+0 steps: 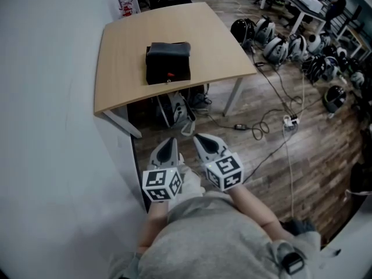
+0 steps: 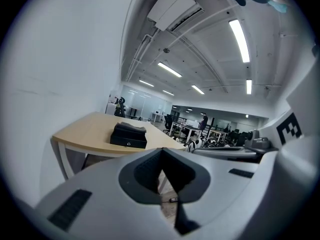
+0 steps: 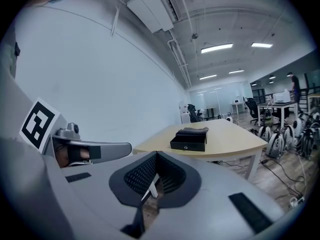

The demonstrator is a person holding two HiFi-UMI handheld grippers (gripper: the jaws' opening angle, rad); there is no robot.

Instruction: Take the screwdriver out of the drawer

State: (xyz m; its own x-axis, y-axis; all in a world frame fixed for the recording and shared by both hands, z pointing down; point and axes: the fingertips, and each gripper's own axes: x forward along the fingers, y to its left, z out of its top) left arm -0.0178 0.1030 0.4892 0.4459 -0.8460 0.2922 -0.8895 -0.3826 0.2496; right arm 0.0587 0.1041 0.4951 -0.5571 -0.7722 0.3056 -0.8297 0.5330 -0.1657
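Note:
A small black drawer box (image 1: 168, 63) (image 2: 129, 135) (image 3: 189, 139) sits on a light wooden table (image 1: 122, 51) (image 2: 85, 131) (image 3: 235, 146), its drawer closed. No screwdriver shows in any view. Both grippers are held close to the person's body, well short of the table and pointing toward it. My left gripper (image 1: 170, 140) (image 2: 161, 152) has its jaws together with nothing between them. My right gripper (image 1: 201, 138) (image 3: 156, 155) is beside it, also shut and empty. The marker cubes (image 1: 163, 183) sit behind the jaws.
A white wall (image 1: 46, 127) runs along the left, close to the table. Bags (image 1: 180, 106) lie under the table. Cables and a power strip (image 1: 289, 121) cross the wooden floor at right, with several helmets (image 1: 279, 42) beyond. Desks and chairs stand at the back.

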